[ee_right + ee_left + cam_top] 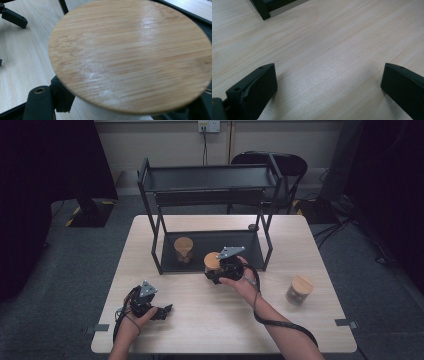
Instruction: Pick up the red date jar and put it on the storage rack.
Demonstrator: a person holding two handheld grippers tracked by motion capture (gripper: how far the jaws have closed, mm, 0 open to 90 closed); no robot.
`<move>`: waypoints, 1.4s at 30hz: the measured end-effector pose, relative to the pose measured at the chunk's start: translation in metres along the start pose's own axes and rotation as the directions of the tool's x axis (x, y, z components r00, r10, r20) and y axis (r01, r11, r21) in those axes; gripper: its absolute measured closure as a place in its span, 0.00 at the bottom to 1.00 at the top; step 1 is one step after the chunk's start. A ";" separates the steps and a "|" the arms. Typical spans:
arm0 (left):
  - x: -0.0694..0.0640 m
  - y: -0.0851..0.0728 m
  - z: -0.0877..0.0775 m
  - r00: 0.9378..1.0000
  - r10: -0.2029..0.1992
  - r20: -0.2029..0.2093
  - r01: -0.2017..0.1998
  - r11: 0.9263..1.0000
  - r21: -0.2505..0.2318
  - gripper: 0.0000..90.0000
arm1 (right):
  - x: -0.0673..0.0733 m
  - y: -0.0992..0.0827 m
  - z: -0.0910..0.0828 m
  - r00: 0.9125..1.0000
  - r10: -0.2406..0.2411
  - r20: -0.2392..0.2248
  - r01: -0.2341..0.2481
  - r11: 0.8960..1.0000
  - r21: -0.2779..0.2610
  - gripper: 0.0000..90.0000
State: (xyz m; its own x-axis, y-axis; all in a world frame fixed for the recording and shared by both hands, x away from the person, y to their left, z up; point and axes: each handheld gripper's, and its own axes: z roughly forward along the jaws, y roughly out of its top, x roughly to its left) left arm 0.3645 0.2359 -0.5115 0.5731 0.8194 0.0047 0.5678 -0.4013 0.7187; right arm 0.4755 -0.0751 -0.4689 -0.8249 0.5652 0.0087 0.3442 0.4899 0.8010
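The right gripper [214,270] is clamped on a jar [212,262] with a wooden lid [130,53], at the front edge of the black rack's [210,179] lower shelf. The left gripper [162,311] rests on the tabletop [210,320], jaws apart, holding nothing.

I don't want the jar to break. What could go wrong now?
The held jar sits at the front edge of the rack, so it may bump the frame. It could also knock the jar already inside. The right gripper has a narrow hold below the lid, so it may slip.
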 end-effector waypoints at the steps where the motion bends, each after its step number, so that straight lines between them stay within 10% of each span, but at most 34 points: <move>1: 0.000 0.000 0.000 1.000 0.000 0.000 0.000 1.000 0.000 0.00 | 0.000 0.001 0.001 1.000 0.000 0.002 0.000 1.000 0.003 0.28; 42: 0.000 0.000 0.000 1.000 0.001 0.000 -0.001 1.000 0.000 0.00 | -0.011 0.028 0.022 1.000 0.001 0.016 -0.001 1.000 0.011 0.28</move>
State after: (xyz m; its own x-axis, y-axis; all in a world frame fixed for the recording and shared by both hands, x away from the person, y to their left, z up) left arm 0.3646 0.2359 -0.5115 0.5735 0.8192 0.0050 0.5676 -0.4018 0.7186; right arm 0.5040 -0.0536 -0.4597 -0.8172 0.5764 0.0000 0.3501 0.4963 0.7944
